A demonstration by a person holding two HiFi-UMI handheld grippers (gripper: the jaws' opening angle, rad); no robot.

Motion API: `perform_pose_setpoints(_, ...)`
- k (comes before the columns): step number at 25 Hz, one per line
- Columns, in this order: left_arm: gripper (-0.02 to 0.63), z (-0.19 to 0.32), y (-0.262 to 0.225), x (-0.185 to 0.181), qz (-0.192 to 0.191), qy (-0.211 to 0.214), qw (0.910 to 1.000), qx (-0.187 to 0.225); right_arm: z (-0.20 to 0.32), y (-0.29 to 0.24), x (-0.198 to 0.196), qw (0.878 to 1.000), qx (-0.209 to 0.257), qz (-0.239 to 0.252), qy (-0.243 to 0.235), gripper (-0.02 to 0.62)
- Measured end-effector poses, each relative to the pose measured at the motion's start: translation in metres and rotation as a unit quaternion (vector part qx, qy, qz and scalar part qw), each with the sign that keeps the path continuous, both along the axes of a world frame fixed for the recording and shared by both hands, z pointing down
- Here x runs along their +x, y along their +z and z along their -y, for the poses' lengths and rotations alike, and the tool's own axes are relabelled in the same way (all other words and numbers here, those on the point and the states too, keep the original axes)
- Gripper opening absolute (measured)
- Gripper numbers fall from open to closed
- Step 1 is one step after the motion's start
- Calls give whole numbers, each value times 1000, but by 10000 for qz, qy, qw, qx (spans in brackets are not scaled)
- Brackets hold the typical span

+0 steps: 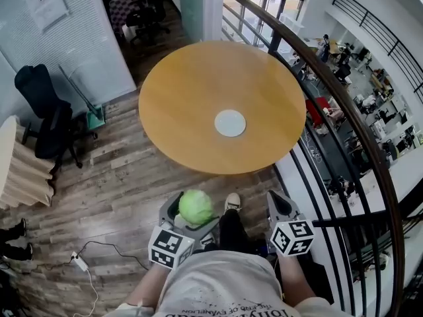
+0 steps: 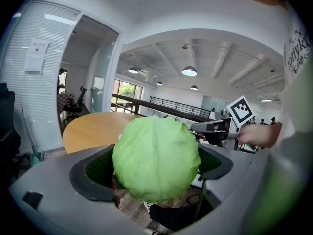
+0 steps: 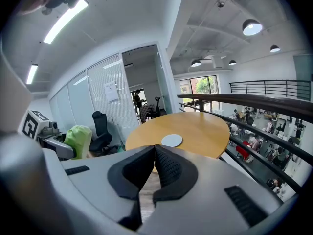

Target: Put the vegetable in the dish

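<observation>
Green, round and leafy, a cabbage (image 1: 195,207) is pinched between the two jaws of the left gripper (image 1: 192,214). It is held above the wooden floor (image 1: 132,177), short of the near edge of the round wooden table (image 1: 192,91). In the left gripper view the cabbage (image 2: 156,158) fills the gap of the left gripper (image 2: 156,166), with a dark pad pressed to each side.

The right gripper (image 1: 279,205) is held beside it, to the right of the person's shoe (image 1: 232,202). In its own view the right gripper (image 3: 152,150) has its jaws pressed together with nothing between them.

The dish (image 1: 230,123), pale and seemingly flat, lies right of the table's centre, well apart from the cabbage. The near stretch of tabletop separates the two.

A dark curved railing (image 1: 344,111) runs close along the table's right side. A black office chair (image 1: 46,121) stands left of the table, before a glass partition (image 1: 59,38). A white cable with a power strip (image 1: 79,261) lies on the floor at lower left.
</observation>
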State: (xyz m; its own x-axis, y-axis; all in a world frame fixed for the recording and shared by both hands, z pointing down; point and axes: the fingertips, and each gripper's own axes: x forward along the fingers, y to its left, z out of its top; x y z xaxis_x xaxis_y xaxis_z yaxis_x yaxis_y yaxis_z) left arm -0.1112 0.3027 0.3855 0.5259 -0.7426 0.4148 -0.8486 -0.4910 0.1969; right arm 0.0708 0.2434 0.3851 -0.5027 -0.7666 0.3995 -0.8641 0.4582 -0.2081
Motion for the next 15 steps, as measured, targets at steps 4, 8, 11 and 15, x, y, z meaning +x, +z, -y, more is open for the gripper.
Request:
perform_pose_setpoints(4, 500, 21, 2, 5, -24, 19, 10000, -8, 18, 8, 7, 10000, -55, 33, 37, 25)
perform_pose_setpoints(8, 500, 45, 6, 10, -118, -7, 9999, -77, 47, 13, 11, 9999, -86, 58, 48, 25)
perform_pose_setpoints(11, 500, 70, 7, 10, -71, -53, 9999, -94, 76, 12, 11, 9999, -76, 113, -25, 25)
perform_pose_setpoints(15, 500, 113, 2, 16, -101, -165, 9998, -95, 119, 12, 21, 9998, -132, 31, -149, 25)
